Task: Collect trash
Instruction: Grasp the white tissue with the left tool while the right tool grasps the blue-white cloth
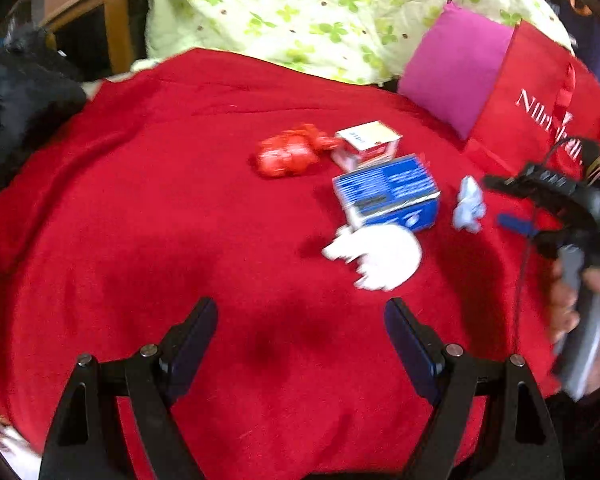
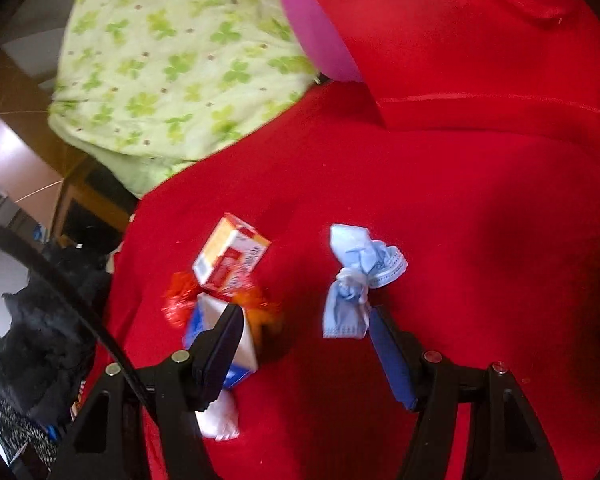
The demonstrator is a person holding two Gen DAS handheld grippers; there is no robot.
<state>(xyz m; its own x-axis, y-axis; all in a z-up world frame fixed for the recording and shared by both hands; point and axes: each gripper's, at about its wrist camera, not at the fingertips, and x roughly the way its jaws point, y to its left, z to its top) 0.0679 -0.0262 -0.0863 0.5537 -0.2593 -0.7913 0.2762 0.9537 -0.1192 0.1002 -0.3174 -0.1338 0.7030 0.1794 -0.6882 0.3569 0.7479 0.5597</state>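
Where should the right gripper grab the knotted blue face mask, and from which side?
Grip the face mask at its knotted white waist, the narrowest, firmest part, coming from above with the pads across it. The right gripper is open, already just short of it; the flared ends lie flat on the red blanket.

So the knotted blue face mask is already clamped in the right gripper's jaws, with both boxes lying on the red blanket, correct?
Not clamped. In the right wrist view the right gripper has open jaws, and the face mask lies on the red blanket just ahead of them. Both boxes do lie there.
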